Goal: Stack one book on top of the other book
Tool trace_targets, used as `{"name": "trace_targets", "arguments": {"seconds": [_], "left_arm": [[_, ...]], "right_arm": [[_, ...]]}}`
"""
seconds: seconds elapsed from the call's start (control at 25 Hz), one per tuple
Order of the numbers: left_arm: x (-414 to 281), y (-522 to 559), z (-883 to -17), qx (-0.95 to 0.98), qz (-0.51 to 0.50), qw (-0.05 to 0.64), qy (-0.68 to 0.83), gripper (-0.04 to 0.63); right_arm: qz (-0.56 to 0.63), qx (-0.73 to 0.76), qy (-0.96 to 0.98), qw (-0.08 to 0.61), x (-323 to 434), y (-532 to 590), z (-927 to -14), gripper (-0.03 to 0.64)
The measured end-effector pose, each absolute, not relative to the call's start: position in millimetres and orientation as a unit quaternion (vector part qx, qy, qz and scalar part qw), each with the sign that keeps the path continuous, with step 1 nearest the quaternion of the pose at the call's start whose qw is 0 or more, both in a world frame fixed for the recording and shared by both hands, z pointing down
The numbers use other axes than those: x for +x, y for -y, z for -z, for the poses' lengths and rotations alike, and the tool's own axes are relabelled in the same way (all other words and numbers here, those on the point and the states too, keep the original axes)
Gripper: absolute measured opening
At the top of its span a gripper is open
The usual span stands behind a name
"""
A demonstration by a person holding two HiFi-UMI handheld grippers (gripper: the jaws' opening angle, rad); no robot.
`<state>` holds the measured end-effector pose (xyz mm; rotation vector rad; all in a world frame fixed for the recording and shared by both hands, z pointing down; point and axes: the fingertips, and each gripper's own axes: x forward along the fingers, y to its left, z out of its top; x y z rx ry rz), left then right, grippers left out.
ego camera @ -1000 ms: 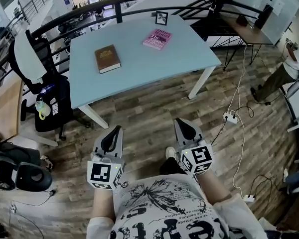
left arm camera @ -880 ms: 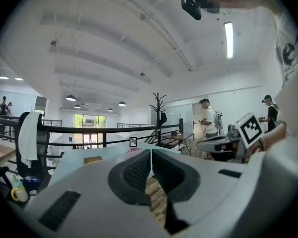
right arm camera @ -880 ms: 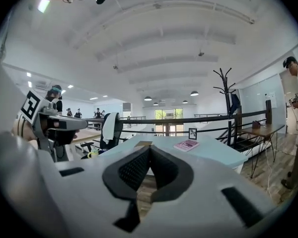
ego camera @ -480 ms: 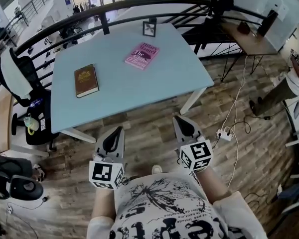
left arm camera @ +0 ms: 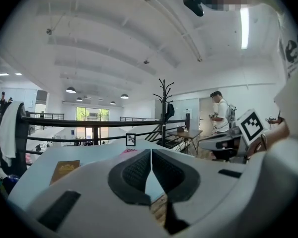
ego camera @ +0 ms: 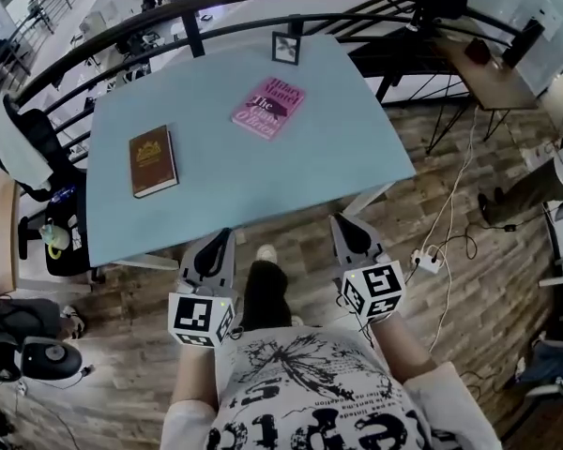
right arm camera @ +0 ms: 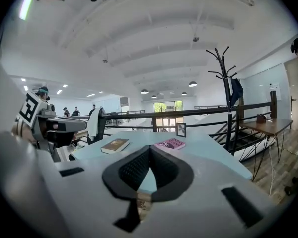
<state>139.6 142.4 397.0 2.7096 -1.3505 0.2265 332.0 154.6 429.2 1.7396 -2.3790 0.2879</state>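
Nothing held. Left gripper (ego camera: 220,244) jaws pressed together, right gripper (ego camera: 346,230) the same, both just short of the counter (ego camera: 357,153) edge. Brown book (ego camera: 153,160) lies at left, pink book (ego camera: 268,108) well apart, near the frame (ego camera: 284,48).

Likely risks:
- Shut jaws would only shove a book.
- A flat book is hard to pinch and may slide or flop open.
- Reaching for the pink book could tip the frame.
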Motion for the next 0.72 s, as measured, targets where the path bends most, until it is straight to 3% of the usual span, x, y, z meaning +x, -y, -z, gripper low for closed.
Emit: {"name": "trace_targets", "arguments": {"seconds": [0.72], "left_arm": [[165.5,159.0,-424.0,0.915,-0.105,0.045,0.386,0.011]], "right_arm": [[-0.144,0.621,0.764,0.102,338.0,121.5,-467.7,-0.008]]}}
